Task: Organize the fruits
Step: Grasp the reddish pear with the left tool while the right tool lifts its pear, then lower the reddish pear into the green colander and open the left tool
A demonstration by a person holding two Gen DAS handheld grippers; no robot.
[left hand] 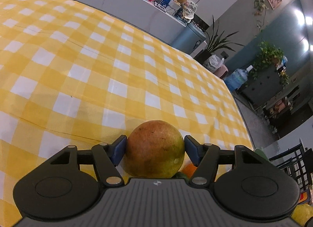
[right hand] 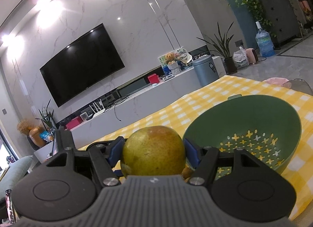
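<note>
Yellow-and-white checked cloth fills my left wrist view, bare ahead of the tool. One reddish-green round fruit sits between the blue pads of my left gripper; both pads look to be touching its sides, so I read it as gripped. Behind it at lower right I count one orange fruit, partly hidden, and one yellow fruit at the frame corner. Table's far edge runs diagonally past the top right, floor beyond it; lots of open cloth to the left and ahead.

Right wrist view: my right gripper holds one green-yellow pear-like fruit, pads pressed on both sides, raised above the cloth. One green colander bowl with cross-shaped holes stands just right of the tool on the same cloth, nothing in the part I can see. One brownish thing peeks under the fruit; can't tell what. Table edge runs along the left toward the TV wall, and one clear chair back sits past the far corner. Open cloth lies between the bowl and the far edge.
</note>
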